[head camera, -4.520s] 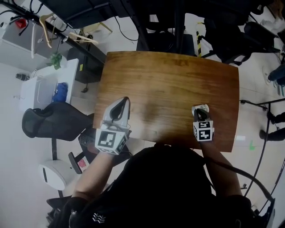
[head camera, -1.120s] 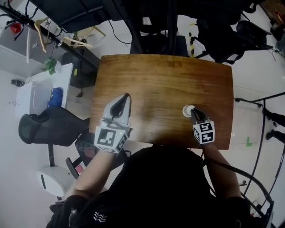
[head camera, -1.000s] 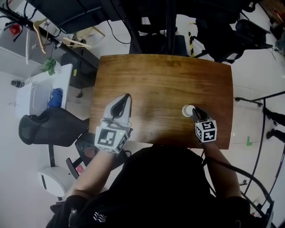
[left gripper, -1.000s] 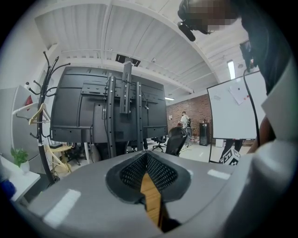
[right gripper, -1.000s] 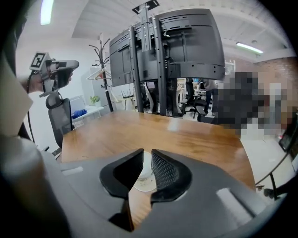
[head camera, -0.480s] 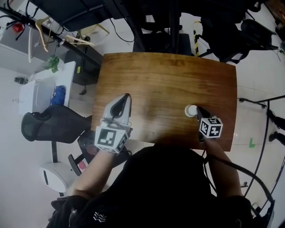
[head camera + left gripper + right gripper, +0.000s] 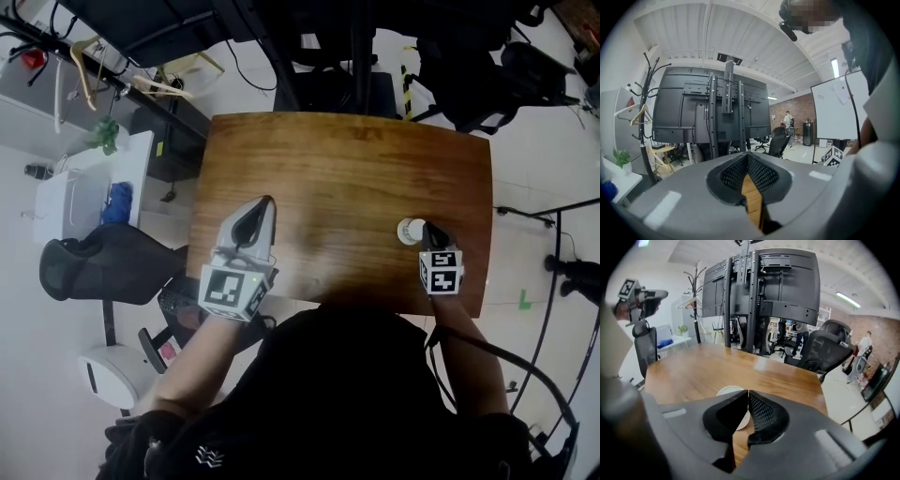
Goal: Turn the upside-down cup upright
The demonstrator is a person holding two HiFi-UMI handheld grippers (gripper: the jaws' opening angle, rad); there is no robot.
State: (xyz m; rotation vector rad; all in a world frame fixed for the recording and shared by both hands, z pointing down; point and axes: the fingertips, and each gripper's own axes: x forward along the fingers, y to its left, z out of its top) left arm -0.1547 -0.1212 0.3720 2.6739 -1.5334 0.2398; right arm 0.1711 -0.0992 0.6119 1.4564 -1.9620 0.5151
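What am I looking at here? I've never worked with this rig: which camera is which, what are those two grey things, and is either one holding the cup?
There is no robot arm here: a person holds a two-jaw gripper in each hand. The head view looks down from the person's head onto the wooden table. The other two views ride on the grippers and look along their jaws. The left gripper hangs over the table's near left part, jaws shut on nothing. The right gripper has just been closing its jaws, and nothing is between them either. A white cup stands on the table just past the right gripper's tips, not held. The marker cubes are parts of the grippers.
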